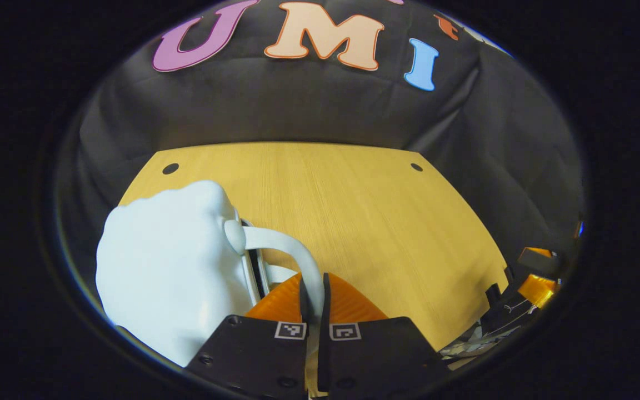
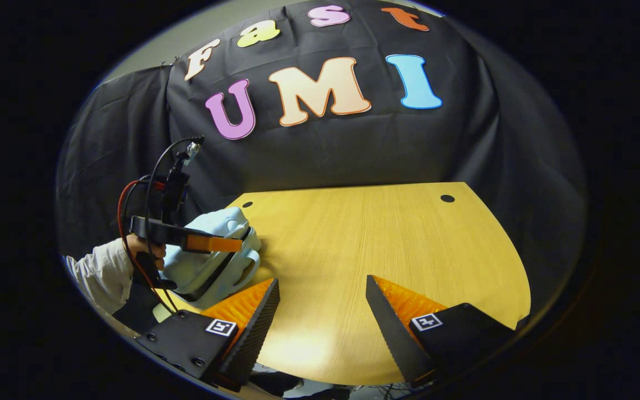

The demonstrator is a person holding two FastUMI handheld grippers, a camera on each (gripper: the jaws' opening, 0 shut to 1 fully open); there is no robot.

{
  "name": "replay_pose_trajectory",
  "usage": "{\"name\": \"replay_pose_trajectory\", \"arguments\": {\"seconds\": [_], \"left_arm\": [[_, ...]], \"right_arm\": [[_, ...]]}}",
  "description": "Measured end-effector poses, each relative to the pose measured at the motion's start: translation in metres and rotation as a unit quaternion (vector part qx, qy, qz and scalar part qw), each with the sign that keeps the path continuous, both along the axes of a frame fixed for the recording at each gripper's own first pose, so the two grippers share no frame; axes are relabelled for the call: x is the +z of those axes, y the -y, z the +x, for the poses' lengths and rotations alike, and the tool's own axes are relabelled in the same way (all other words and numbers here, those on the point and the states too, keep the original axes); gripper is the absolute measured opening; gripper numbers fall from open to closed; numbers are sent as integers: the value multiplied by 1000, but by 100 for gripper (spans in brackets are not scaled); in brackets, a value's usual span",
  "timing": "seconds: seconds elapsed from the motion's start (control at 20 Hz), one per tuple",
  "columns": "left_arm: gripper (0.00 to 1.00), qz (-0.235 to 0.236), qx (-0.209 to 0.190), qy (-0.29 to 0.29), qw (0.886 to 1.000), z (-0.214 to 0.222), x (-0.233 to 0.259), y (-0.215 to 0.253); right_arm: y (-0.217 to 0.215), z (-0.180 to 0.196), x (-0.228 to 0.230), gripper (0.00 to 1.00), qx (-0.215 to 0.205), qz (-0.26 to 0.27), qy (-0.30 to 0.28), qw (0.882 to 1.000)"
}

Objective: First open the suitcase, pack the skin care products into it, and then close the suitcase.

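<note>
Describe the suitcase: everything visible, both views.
The suitcase is small, pale blue and hard-shelled with a smooth, moulded, plastic-looking surface and a dark seam between its halves. It looks closed. It sits at the wooden table's left edge. Its white loop handle is pinched between the left gripper's fingers. The right gripper hangs open, apart from it.

Light is falling from above, leaving the tabletop (image 2: 353, 244) evenly bright in both views. In the right gripper view a pale glare patch is sitting on the tabletop's near edge, between the right gripper (image 2: 323, 311) fingers. The black cloth behind the tabletop is staying dim, its folds barely showing. In the left gripper view the pale blue suitcase (image 1: 170, 266) is looking slightly washed out. Fisheye distortion is bending the tabletop's edges, and sharpness is falling off toward the rim.
</note>
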State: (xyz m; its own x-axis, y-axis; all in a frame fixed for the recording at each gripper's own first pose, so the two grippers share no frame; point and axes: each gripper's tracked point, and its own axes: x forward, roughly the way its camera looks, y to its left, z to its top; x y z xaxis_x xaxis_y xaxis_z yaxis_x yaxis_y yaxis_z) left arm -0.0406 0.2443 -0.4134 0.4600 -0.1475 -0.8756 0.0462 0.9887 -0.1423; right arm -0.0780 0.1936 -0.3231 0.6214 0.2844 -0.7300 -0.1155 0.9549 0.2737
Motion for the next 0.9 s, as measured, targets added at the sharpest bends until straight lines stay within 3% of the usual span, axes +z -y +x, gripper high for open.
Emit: {"name": "replay_pose_trajectory", "arguments": {"seconds": [0.05,0.1,0.2,0.25,0.35,0.4,0.55,0.7,0.9], "left_arm": [[1,1,2,1,1000,-1,-5,2],[1,4,4,-3,1000,-4,-10,2],[3,12,8,-6,1000,-7,-21,7],[9,27,15,-1,1000,-7,-23,5],[17,30,19,30,999,-2,-19,16],[28,27,21,53,998,3,-13,25],[100,57,32,105,992,8,3,36],[99,74,59,165,982,16,28,40],[96,120,82,249,958,28,87,40]], "right_arm": [[3,0,1,93,-2,-1,1,1000],[5,0,1,98,-3,-2,2,1000],[9,1,3,98,-7,-2,4,1000],[10,2,4,93,-7,-2,5,1000],[16,4,6,98,-7,-5,12,1000],[18,7,9,98,-8,-4,17,1000],[24,16,19,98,-13,6,38,999],[27,22,27,98,-3,11,59,998],[37,28,44,98,14,16,91,996]]}}
